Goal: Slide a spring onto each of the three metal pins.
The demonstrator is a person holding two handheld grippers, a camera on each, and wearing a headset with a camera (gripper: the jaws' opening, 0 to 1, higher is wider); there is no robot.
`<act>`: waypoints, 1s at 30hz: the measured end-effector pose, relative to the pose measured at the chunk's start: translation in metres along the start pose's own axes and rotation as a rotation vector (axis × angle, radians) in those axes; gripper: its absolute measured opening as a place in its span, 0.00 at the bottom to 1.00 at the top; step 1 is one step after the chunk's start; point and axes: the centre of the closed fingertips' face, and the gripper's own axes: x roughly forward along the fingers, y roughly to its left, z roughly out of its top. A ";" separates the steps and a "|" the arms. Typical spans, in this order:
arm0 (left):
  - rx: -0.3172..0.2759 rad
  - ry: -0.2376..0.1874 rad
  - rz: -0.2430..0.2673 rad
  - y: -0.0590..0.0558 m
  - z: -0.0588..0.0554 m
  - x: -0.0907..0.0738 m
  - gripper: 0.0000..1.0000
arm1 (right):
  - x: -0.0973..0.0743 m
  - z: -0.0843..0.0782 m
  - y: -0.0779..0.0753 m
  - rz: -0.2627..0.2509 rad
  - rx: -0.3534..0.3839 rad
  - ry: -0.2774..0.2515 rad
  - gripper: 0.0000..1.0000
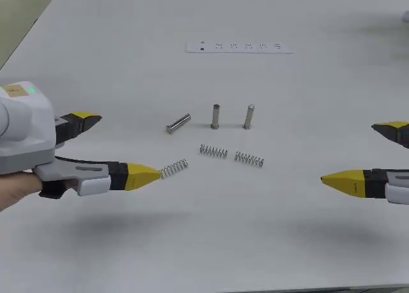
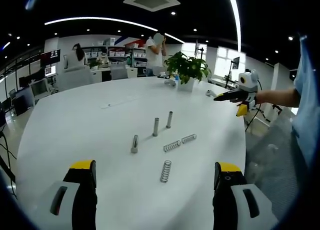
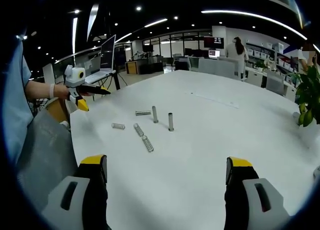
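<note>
On the white table two metal pins stand upright, and a third pin lies on its side to their left. Three springs lie loose just in front of them, none on a pin. My left gripper hovers open at the left, its lower tip close to the leftmost spring. At the right edge my right gripper is open, well away from the parts. The left gripper view looks over the lying pin; the right gripper view shows it farther off.
A white power strip lies flat on the table behind the pins. A potted plant stands at the table's far edge. People stand by desks in the office beyond. The table's front edge runs near the bottom of the head view.
</note>
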 end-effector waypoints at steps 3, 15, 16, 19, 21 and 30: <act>0.002 0.005 -0.003 0.000 0.000 0.001 0.95 | 0.001 0.000 -0.001 0.002 -0.002 0.003 0.98; 0.027 0.031 -0.035 -0.002 0.001 0.011 0.95 | 0.004 -0.002 -0.003 0.014 -0.010 0.015 0.98; 0.030 0.035 -0.039 -0.002 0.001 0.012 0.95 | 0.004 -0.002 -0.003 0.015 -0.011 0.016 0.98; 0.044 0.048 -0.053 -0.003 0.001 0.016 0.94 | 0.006 -0.002 -0.003 0.021 -0.012 0.016 0.98; 0.046 0.059 -0.059 -0.001 0.001 0.019 0.94 | 0.007 -0.002 -0.003 0.024 -0.014 0.018 0.98; 0.077 0.096 -0.094 0.003 0.006 0.036 0.94 | 0.014 -0.003 -0.005 0.037 -0.015 0.021 0.98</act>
